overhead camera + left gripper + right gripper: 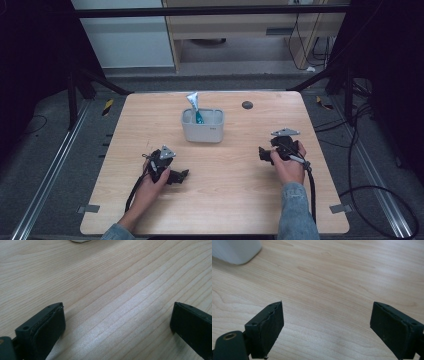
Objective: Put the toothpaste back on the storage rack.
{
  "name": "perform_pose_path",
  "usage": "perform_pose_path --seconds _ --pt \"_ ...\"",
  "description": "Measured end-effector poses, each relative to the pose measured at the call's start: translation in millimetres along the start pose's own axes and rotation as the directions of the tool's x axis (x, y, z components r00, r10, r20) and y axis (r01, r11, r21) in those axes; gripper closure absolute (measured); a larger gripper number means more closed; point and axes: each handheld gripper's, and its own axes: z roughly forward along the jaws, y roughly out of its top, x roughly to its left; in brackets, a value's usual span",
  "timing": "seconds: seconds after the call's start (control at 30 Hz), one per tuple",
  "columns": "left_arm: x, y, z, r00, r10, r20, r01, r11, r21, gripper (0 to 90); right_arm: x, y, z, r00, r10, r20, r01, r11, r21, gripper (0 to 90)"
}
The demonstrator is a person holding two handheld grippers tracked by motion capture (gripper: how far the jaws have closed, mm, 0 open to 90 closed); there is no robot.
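both black two-jaw grippers, left [176, 176] and right [264, 154], rest wide open on the pale wooden table [230, 200], flanking a white plastic bin [202, 131] holding an upright blue-and-white tube [194, 106].

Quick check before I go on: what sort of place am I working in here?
Probably a lab or recording workspace, not a home: a bare wooden table inside a dark metal frame, cables across the grey floor, and a handheld gripper in each hand. A white bin holds a tube.
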Motion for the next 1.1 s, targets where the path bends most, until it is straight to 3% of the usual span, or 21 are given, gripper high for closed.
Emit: perform_pose_path --seconds 0.23,0.43,1.1 --pt "-0.1 0.0 0.0 1.0000 -0.001 0.000 0.001 1.0000 0.000 0.0 -5.3 -14.1 13.9 0.9989 0.047 0.000 -0.047 0.999 0.001 11.9" --pt "0.0 0.1 0.2 1.0000 0.000 0.000 0.000 1.0000 -0.002 0.0 -6.2 -15.5 22.5 0.9973 0.073 -0.004 -0.073 0.997 0.001 11.9" --pt "-0.1 0.1 0.3 1.0000 -0.001 0.000 0.001 1.0000 -0.002 0.0 -12.2 -28.6 31.8 0.9911 0.132 0.021 -0.132 0.991 0.004 11.1"
